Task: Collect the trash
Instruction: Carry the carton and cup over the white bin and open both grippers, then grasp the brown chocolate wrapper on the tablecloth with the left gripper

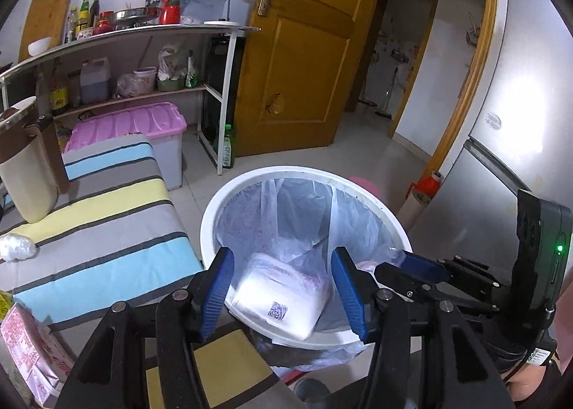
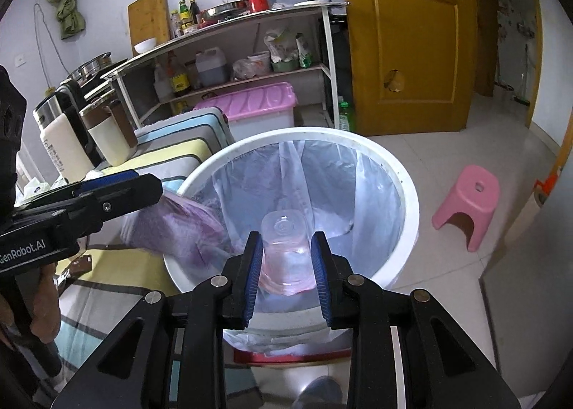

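the left tool (image 1: 283,292) hangs over the near rim of the white bin (image 1: 215,205), its blue pads spread wide. a white tissue pack (image 1: 283,301) sits between them, and whether the pads press on it cannot be told. the right tool (image 2: 286,265) has a clear plastic cup (image 2: 284,251) between its pads, about half open, above the bin's clear liner (image 2: 322,179); if the pads grip the cup is unclear. the bin stands on the floor beside a striped table (image 1: 107,215).
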